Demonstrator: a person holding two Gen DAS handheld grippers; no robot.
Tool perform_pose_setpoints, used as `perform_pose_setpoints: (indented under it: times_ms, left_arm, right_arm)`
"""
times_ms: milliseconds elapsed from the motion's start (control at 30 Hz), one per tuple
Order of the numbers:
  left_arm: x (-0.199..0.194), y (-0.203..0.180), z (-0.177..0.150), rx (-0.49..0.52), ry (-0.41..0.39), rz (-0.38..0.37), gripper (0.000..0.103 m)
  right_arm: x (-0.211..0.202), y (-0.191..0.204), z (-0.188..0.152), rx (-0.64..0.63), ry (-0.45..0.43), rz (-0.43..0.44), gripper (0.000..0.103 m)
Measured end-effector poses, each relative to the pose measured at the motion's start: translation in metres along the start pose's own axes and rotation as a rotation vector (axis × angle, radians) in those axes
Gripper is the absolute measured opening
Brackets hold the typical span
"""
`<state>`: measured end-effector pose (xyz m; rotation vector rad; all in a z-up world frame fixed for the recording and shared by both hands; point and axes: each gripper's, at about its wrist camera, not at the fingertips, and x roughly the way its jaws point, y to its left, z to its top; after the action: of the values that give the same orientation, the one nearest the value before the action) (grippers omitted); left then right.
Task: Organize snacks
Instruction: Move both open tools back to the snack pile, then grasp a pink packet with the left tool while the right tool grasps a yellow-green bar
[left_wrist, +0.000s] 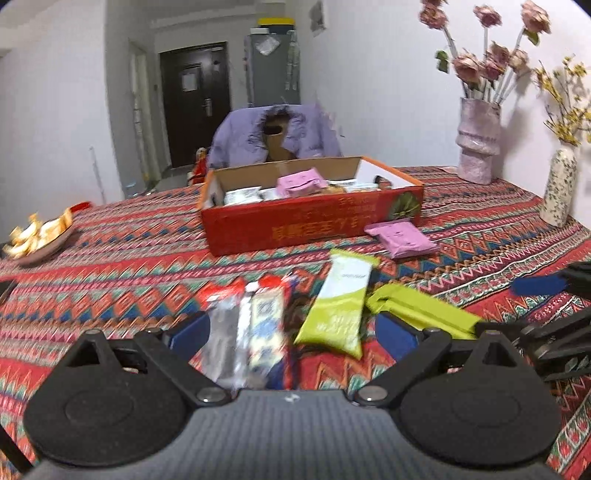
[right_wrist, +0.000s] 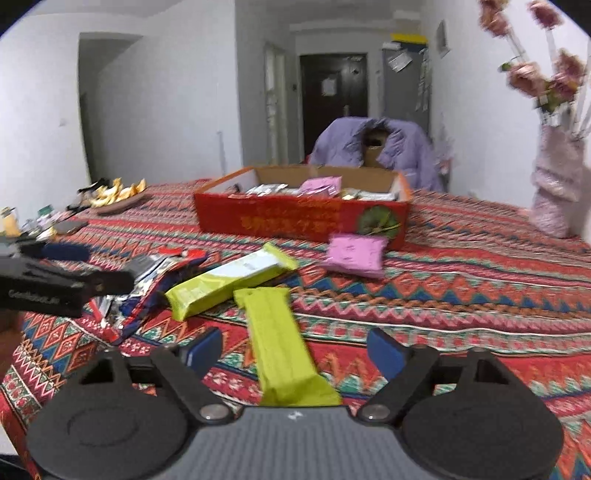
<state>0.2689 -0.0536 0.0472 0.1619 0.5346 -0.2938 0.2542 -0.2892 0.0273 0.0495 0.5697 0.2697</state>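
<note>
Crinkly foil and plastic are the trouble here — the snack packs lie flat and loose on the zigzag-patterned woven cloth of the desk (right_wrist: 461, 295), so a pinch that comes down too shallow would likely skid a pack along the cloth or drag the weave up with it; the lime-green foil snack bar (right_wrist: 280, 347) under the right hand-held gripper (right_wrist: 295, 349) also lies just beside a second green-and-white bar (right_wrist: 229, 280), their near ends close enough that a wide closing stroke could nudge both. The left hand-held gripper (left_wrist: 284, 332) faces a messier heap; the red, silver and blue crumpled packets (left_wrist: 247, 317) overlap, and it may lift two or let one slide out. Both hand-held grippers stand open, blue pads spread, holding nothing; the lime-green bar runs lengthwise between the right one's pads, its near end hidden under the body; the crumpled packets lie between the left one's pads. Farther back stands the red open-topped cardboard box (right_wrist: 295, 221), already part-filled — a pink pack (right_wrist: 354, 254) lies on the cloth against its front wall, so I judge several snacks remain to go in.
</note>
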Motion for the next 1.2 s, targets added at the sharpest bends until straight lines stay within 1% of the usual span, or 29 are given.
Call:
perform_pose_setpoints:
  times_ms: [67,133,167,200,233,267,333,400,467,600,667,733,800,833,867,933,1000,1033,1067,1100,1200]
  left_arm:
    - [0.011,-0.005,0.01,0.016,-0.002,-0.021,0.098]
    - [0.022,-0.01,0.021,0.022,-0.005,-0.043,0.098]
    - [0.027,-0.013,0.024,0.024,-0.005,-0.051,0.098]
    - [0.032,-0.017,0.028,0.028,-0.004,-0.057,0.098]
    - [0.038,-0.02,0.031,0.032,-0.003,-0.062,0.098]
    - [0.044,-0.024,0.034,0.036,0.001,-0.064,0.098]
    - [0.056,-0.031,0.039,0.047,0.012,-0.07,0.098]
    - [0.07,-0.038,0.047,0.045,0.027,-0.077,0.096]
    - [0.091,-0.048,0.058,0.02,0.05,-0.11,0.096]
    - [0.137,-0.07,0.079,-0.082,0.113,-0.149,0.096]
    - [0.162,-0.087,0.087,-0.125,0.152,-0.139,0.096]
    - [0.182,-0.101,0.092,-0.14,0.164,-0.14,0.096]
    - [0.201,-0.116,0.094,-0.126,0.175,-0.156,0.096]
    - [0.208,-0.12,0.093,-0.117,0.179,-0.145,0.096]
    - [0.215,-0.126,0.092,-0.104,0.183,-0.117,0.096]
    - [0.223,-0.132,0.088,-0.088,0.183,-0.081,0.092]
    - [0.228,-0.134,0.085,-0.094,0.202,-0.061,0.08]
    - [0.229,-0.137,0.083,-0.083,0.184,-0.036,0.075]
    - [0.227,-0.139,0.081,-0.065,0.175,-0.014,0.067]
    - [0.227,-0.14,0.081,-0.058,0.169,-0.014,0.065]
    - [0.219,-0.137,0.082,-0.073,0.183,-0.04,0.063]
  right_arm:
    - [0.014,0.003,0.001,-0.013,0.016,0.028,0.075]
    - [0.029,0.006,0.002,-0.037,0.038,0.03,0.068]
    - [0.034,0.007,0.002,-0.05,0.045,0.027,0.067]
    - [0.037,0.007,0.001,-0.058,0.053,0.025,0.06]
    - [0.04,0.006,0.001,-0.055,0.062,0.021,0.043]
    - [0.042,0.002,0.0,-0.044,0.074,0.022,0.035]
    - [0.038,-0.008,0.0,-0.015,0.071,0.031,0.033]
    - [0.03,-0.02,0.002,0.001,0.066,0.017,0.032]
    - [0.017,-0.036,0.004,0.011,0.051,-0.022,0.032]
    - [-0.001,-0.079,0.009,0.073,0.01,-0.125,0.032]
    - [-0.003,-0.102,0.014,0.097,0.004,-0.182,0.032]
    - [-0.004,-0.12,0.021,0.114,-0.016,-0.217,0.032]
    - [-0.002,-0.135,0.027,0.133,-0.029,-0.233,0.032]
    - [-0.001,-0.141,0.03,0.138,-0.037,-0.244,0.032]
    - [0.001,-0.146,0.032,0.143,-0.04,-0.251,0.032]
    - [0.006,-0.153,0.035,0.163,-0.049,-0.253,0.032]
    - [0.011,-0.16,0.037,0.184,-0.051,-0.249,0.032]
    - [0.017,-0.163,0.037,0.196,-0.052,-0.249,0.032]
    - [0.02,-0.165,0.037,0.202,-0.053,-0.247,0.032]
    - [0.023,-0.166,0.037,0.208,-0.052,-0.245,0.032]
    - [0.022,-0.167,0.034,0.219,-0.057,-0.231,0.032]
